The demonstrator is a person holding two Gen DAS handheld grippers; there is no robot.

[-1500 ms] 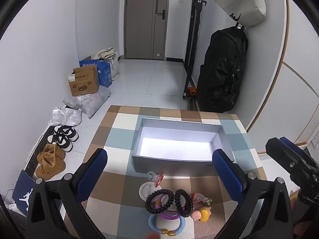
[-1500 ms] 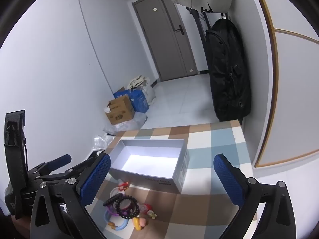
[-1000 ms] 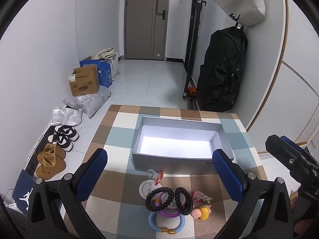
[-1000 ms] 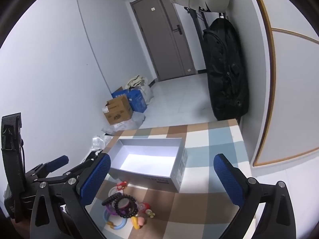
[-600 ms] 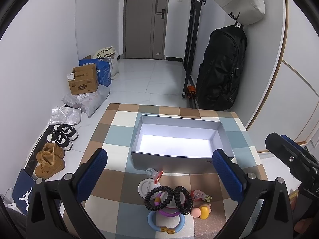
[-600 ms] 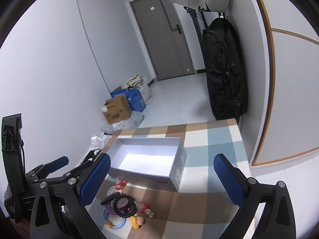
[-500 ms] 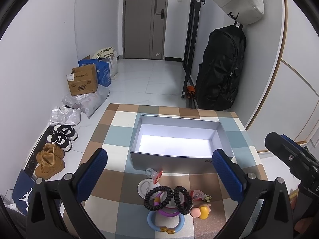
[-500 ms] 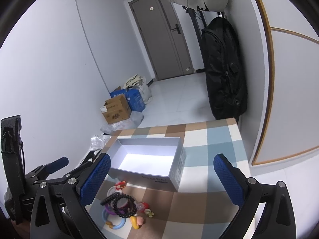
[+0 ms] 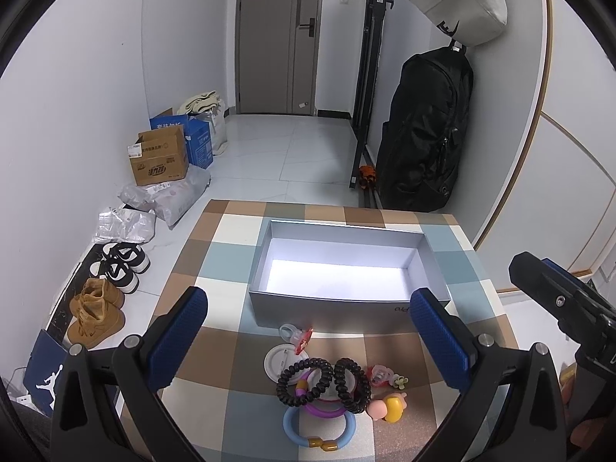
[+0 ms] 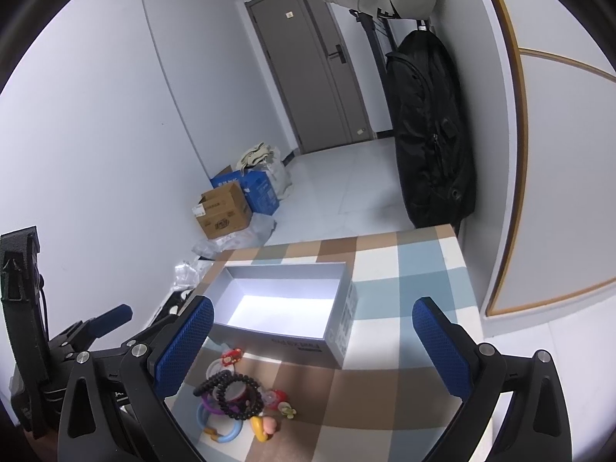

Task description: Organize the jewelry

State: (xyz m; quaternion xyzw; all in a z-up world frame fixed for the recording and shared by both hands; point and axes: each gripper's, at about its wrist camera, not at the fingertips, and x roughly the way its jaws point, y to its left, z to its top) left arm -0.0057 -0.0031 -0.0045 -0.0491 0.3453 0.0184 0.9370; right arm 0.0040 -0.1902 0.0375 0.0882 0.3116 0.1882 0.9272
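An empty grey box (image 9: pixel 346 269) stands open on the checked tablecloth (image 9: pixel 215 258); it also shows in the right wrist view (image 10: pixel 285 308). In front of it lies a small pile of jewelry: two black coil hair ties (image 9: pixel 323 383), a purple ring and a blue bangle (image 9: pixel 319 427), a white round lid (image 9: pixel 279 358), a red clip (image 9: pixel 304 340), pink and yellow clips (image 9: pixel 387 408). The pile shows in the right wrist view (image 10: pixel 235 392). My left gripper (image 9: pixel 308 342) is open above the pile. My right gripper (image 10: pixel 312 350) is open and empty, to the right of it.
The table's far edge meets a white tiled floor. A black backpack (image 9: pixel 423 131) hangs at the right wall. Cardboard boxes (image 9: pixel 158 161), bags and shoes (image 9: pixel 115 265) lie on the floor to the left. A grey door (image 9: pixel 277 38) is at the back.
Both views have pulled back and risen slightly, so the jewelry pile sits a little higher in the frames. Nothing on the table has moved. Both grippers stay open.
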